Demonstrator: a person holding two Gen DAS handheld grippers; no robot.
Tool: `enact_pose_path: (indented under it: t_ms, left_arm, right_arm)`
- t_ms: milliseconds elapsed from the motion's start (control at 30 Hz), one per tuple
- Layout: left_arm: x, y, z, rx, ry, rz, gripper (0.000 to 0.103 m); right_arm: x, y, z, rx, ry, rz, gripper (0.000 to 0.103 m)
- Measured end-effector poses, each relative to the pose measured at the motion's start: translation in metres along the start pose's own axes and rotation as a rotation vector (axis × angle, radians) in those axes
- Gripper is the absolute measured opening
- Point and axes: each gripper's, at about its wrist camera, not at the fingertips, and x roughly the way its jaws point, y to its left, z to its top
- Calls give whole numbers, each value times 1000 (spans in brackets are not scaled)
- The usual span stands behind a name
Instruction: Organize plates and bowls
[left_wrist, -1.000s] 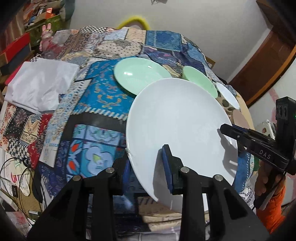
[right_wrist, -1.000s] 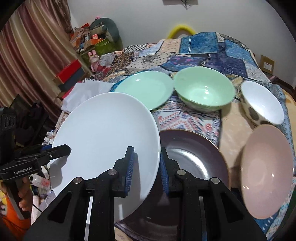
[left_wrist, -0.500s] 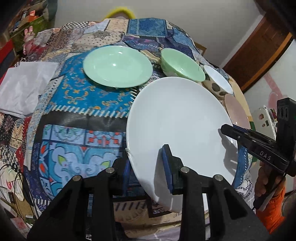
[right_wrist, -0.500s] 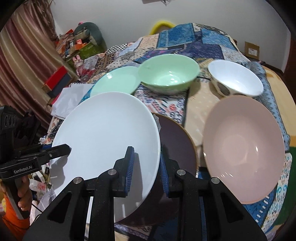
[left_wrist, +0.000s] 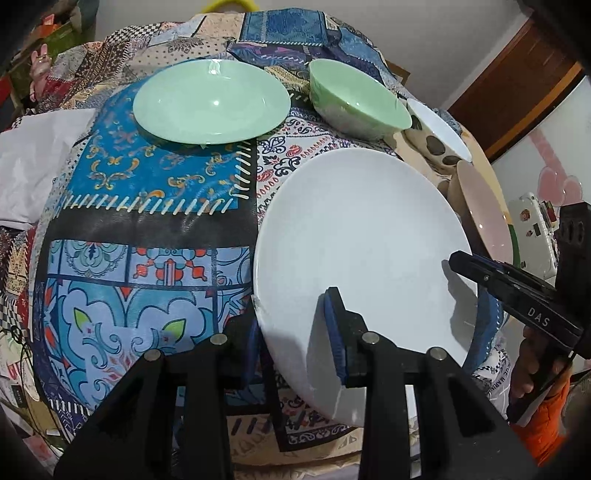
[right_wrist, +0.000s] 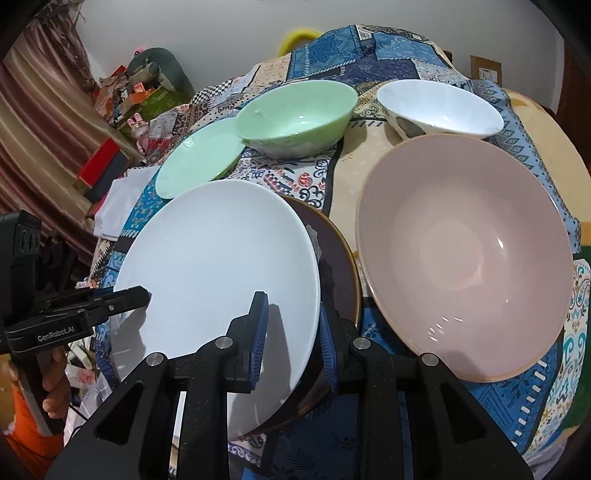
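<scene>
Your left claw (left_wrist: 295, 332) is closed on the near rim of the white plate (left_wrist: 354, 236), one finger under the rim and one pad on top of it. Your right claw (right_wrist: 291, 332) is clamped on the opposite rim of that same white plate (right_wrist: 221, 258), so the plate spans between the two claws. In the right wrist view a dark plate (right_wrist: 336, 266) lies just beyond and below the white one, overlapped by it. To the right of your right claw sits the pink bowl (right_wrist: 465, 254). Farther ahead of that claw stand the green bowl (right_wrist: 295, 118), the white bowl (right_wrist: 439, 107) and the green plate (right_wrist: 199, 158), all on the patterned cloth (left_wrist: 147, 229) covering the tabletop. A white folded cloth (left_wrist: 33, 162) lies off to the left of your left claw.
</scene>
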Motion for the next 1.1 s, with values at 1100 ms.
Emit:
enact_pose_path:
  t_ms: [1100]
  left_arm:
    - [29,-2,14,-3,42,-39,37]
  right_arm:
    - [-6,-7,-5,20,-11,-32,24]
